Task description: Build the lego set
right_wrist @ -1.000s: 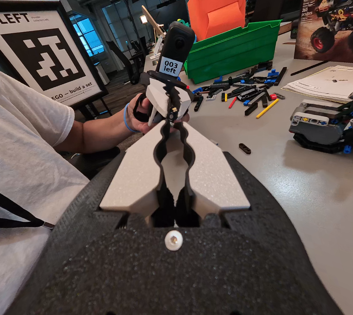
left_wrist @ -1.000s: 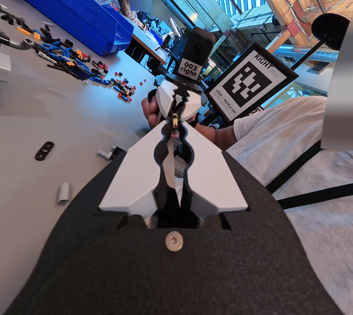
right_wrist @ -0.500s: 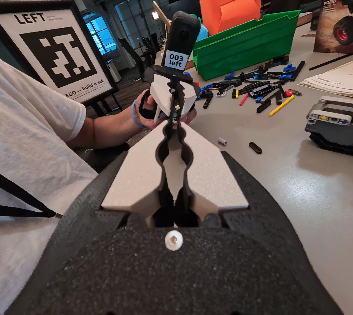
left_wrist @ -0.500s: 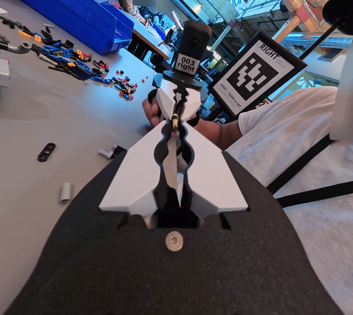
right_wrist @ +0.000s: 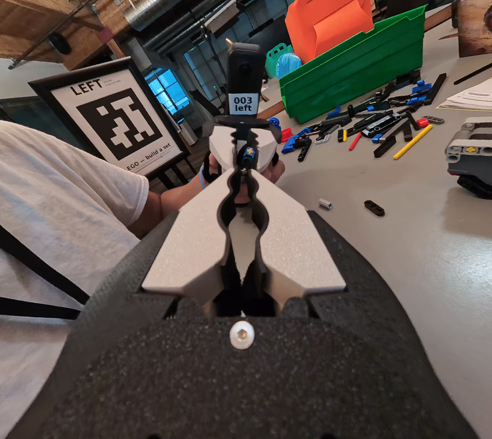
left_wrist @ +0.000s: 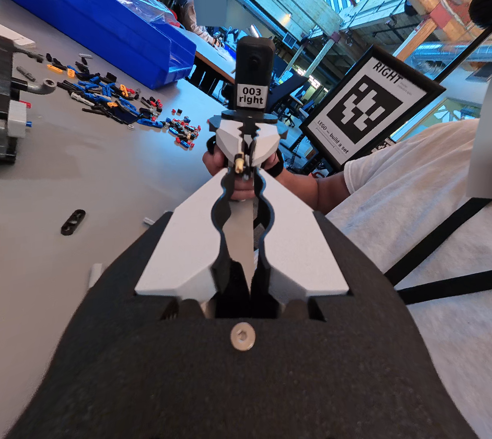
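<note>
Both grippers tip to tip | left gripper clamps blue pin | right gripper clamps tan peg | I judge early: truck base partly built, loose pieces far right remain

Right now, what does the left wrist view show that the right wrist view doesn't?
Only the left wrist view shows the blue bin. Only the right wrist view shows the green bin, orange box and yellow rod. Both show the grey table, a black link and grey sleeve on it, and the two claws meeting tip to tip.
</note>
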`<move>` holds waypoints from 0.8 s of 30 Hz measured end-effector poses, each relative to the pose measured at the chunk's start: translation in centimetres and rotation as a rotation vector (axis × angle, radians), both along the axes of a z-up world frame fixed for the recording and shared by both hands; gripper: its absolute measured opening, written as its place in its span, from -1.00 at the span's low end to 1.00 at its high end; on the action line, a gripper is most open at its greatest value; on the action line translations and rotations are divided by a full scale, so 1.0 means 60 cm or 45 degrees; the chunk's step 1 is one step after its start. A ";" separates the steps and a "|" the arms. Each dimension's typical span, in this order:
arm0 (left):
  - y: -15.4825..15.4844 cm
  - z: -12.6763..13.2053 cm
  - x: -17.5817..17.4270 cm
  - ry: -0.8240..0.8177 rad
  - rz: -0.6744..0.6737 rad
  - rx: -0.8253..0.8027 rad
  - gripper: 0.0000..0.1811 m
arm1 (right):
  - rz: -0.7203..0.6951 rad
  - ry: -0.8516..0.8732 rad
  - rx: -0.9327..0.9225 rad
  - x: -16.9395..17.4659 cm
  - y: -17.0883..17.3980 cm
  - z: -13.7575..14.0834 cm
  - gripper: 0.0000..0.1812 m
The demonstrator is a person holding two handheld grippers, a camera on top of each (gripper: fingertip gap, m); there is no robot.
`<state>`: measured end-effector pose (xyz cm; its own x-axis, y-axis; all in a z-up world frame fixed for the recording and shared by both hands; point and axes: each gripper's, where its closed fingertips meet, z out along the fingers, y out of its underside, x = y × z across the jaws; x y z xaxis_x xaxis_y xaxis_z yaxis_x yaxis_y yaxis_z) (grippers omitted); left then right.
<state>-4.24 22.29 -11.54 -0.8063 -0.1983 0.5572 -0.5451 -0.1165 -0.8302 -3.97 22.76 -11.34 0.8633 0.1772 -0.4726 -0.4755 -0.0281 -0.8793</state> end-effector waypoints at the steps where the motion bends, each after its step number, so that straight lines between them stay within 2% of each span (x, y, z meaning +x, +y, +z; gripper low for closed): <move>1: 0.000 0.001 0.001 0.011 0.000 -0.017 -0.88 | -0.007 -0.016 -0.012 0.000 0.001 -0.002 -0.97; 3: 0.002 0.001 0.003 0.019 0.003 -0.032 -0.93 | -0.015 -0.024 -0.016 -0.001 0.003 -0.003 -0.97; 14: 0.017 0.013 0.011 0.056 0.036 -0.119 -0.94 | -0.034 -0.040 -0.027 0.001 0.006 -0.005 -0.96; 22: 0.017 0.012 0.014 0.035 0.057 -0.098 -0.94 | -0.038 -0.035 -0.041 0.002 0.009 -0.008 -0.96; 24: 0.028 0.009 0.011 0.006 0.061 -0.027 -0.94 | -0.047 -0.081 -0.073 0.002 0.012 -0.012 -0.96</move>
<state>-3.55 23.95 -10.97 -0.7934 -0.2247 0.5658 -0.5426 -0.1604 -0.8245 -3.87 23.49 -12.05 0.8973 0.1188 -0.4252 -0.4205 -0.0630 -0.9051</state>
